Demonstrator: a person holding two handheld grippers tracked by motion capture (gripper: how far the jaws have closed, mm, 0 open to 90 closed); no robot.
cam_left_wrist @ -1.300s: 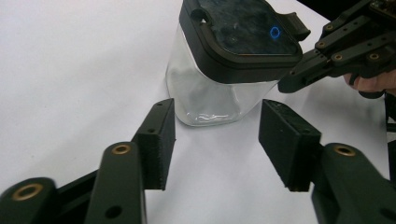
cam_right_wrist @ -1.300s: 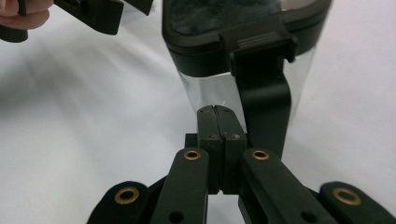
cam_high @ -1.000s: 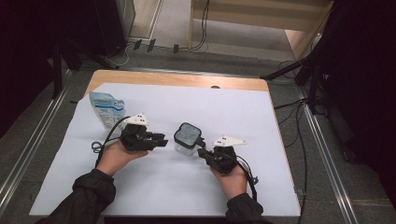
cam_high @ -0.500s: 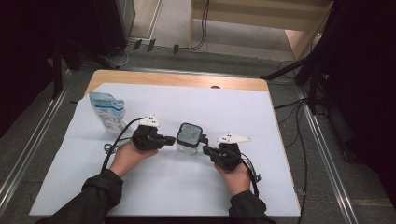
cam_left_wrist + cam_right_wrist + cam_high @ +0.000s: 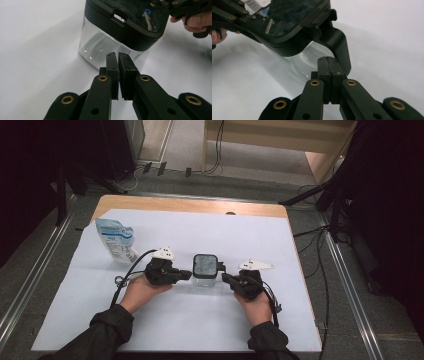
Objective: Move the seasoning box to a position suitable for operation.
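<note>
Left gripper (image 5: 117, 58): fingers (image 5: 111, 72) drawn together with only a thin slit between them and nothing held, tips just short of the clear wall of the container (image 5: 110, 47), below its black lid (image 5: 127, 22). Right gripper (image 5: 329, 60): fingers (image 5: 337, 72) pressed fully together, empty, tips close under the lid's black side latch (image 5: 337, 42); whether they touch it cannot be told.

In the high view the left gripper (image 5: 186, 275) and the right gripper (image 5: 226, 278) flank the container (image 5: 205, 270) from either side, each held in one of the person's hands. The container stands upright near the middle of the white surface (image 5: 200, 330). A blue-and-white pouch (image 5: 116, 240) lies well apart at the far left.

Handling, as judged: the body appears a rigid, smooth, transparent shell with little or nothing inside, so probably light and inclined to slide or tip under a one-sided push. The glossy wall gives poor purchase; the lid rim and the projecting latch give better hold. Opposed contact from both sides would steady it.
</note>
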